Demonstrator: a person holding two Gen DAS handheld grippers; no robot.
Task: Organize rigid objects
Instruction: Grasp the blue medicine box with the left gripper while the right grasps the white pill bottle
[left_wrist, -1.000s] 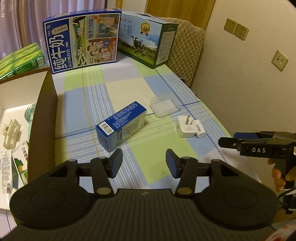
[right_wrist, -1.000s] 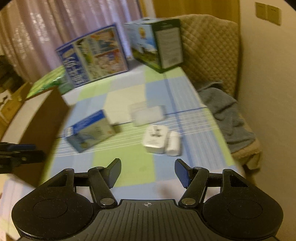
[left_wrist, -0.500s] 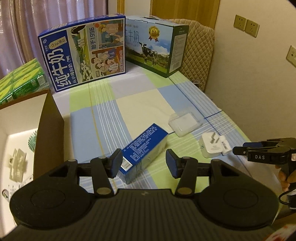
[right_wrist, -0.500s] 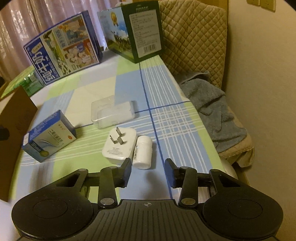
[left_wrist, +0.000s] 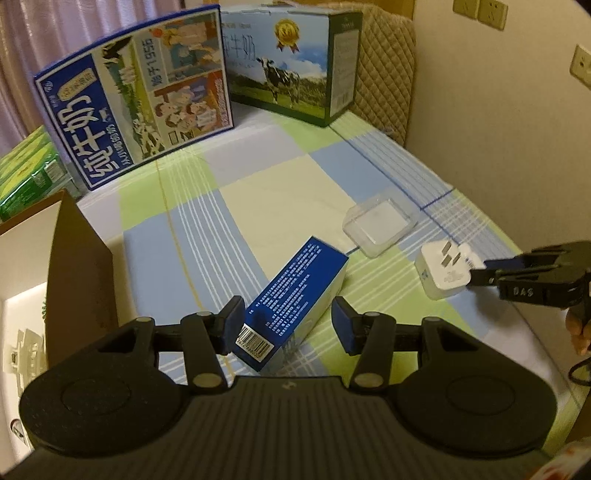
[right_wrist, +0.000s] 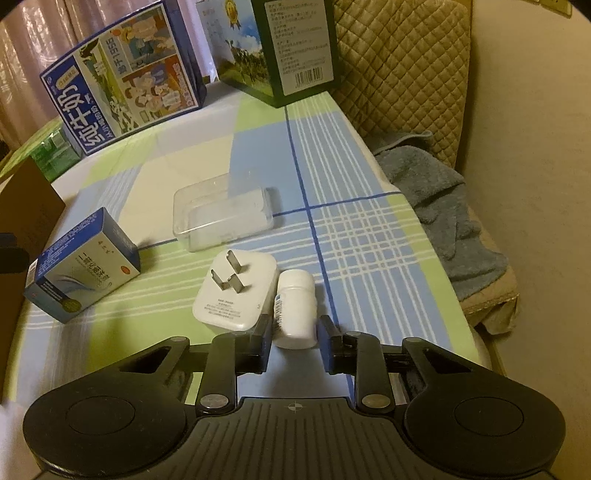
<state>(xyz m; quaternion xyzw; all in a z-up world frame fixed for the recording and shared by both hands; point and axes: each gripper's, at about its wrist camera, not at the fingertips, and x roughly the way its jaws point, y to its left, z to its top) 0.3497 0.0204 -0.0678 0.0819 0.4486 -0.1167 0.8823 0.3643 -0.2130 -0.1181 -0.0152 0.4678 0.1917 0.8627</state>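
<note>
**Right gripper closes on the white bottle; left gripper straddles the blue carton**

The right gripper (right_wrist: 293, 338) has just been closing, and its jaws now stand narrow with the small white plastic bottle (right_wrist: 295, 308) lying between them near the table's right edge. Whether both pads already press on the bottle I cannot tell. The white square plug adapter (right_wrist: 236, 291), prongs up, touches the bottle's left side. The left gripper (left_wrist: 288, 323) stands half open around the barcode end of the blue-and-white rectangular cardboard carton (left_wrist: 295, 306), which lies on the checked green-and-blue tablecloth (left_wrist: 258, 192); its pads appear clear of the carton. A clear plastic tray (right_wrist: 223, 214) sits just beyond the adapter. An open brown cardboard box (left_wrist: 70, 258) stands at the table's left edge.
</note>
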